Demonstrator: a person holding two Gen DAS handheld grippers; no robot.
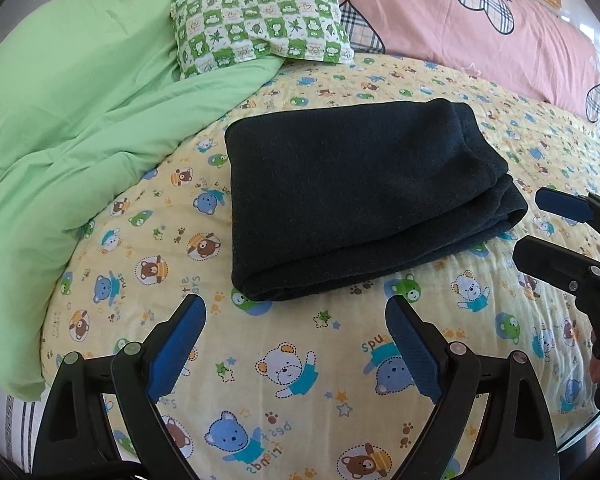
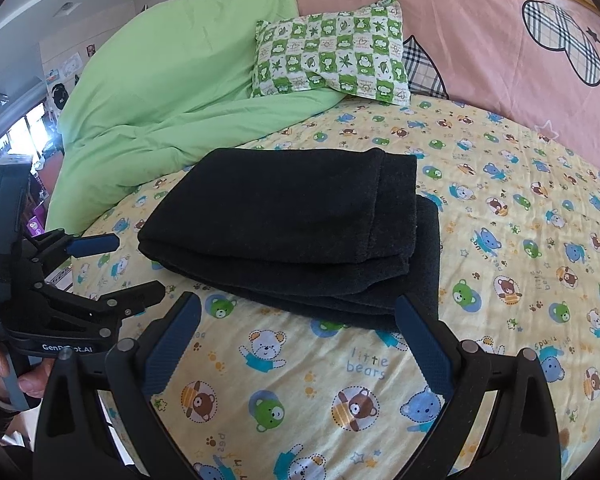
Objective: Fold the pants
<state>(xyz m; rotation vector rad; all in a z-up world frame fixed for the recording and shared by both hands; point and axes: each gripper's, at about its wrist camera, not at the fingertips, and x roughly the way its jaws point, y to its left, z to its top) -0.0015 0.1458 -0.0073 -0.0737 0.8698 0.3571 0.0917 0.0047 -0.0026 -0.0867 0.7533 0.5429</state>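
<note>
The black pants (image 1: 356,196) lie folded into a thick rectangle on the yellow bear-print bed sheet (image 1: 284,364); they also show in the right wrist view (image 2: 296,232). My left gripper (image 1: 296,320) is open and empty, just short of the near edge of the pants. It also shows at the left of the right wrist view (image 2: 128,268). My right gripper (image 2: 298,320) is open and empty, close to the near edge of the pants. It also shows at the right edge of the left wrist view (image 1: 540,224), open beside the right end of the pants.
A light green duvet (image 1: 80,128) is bunched at the left of the bed. A green checked pillow (image 1: 260,20) leans at the head, beside a pink quilt (image 1: 480,28) with plaid hearts. The bed's left edge (image 1: 28,412) drops off near the left gripper.
</note>
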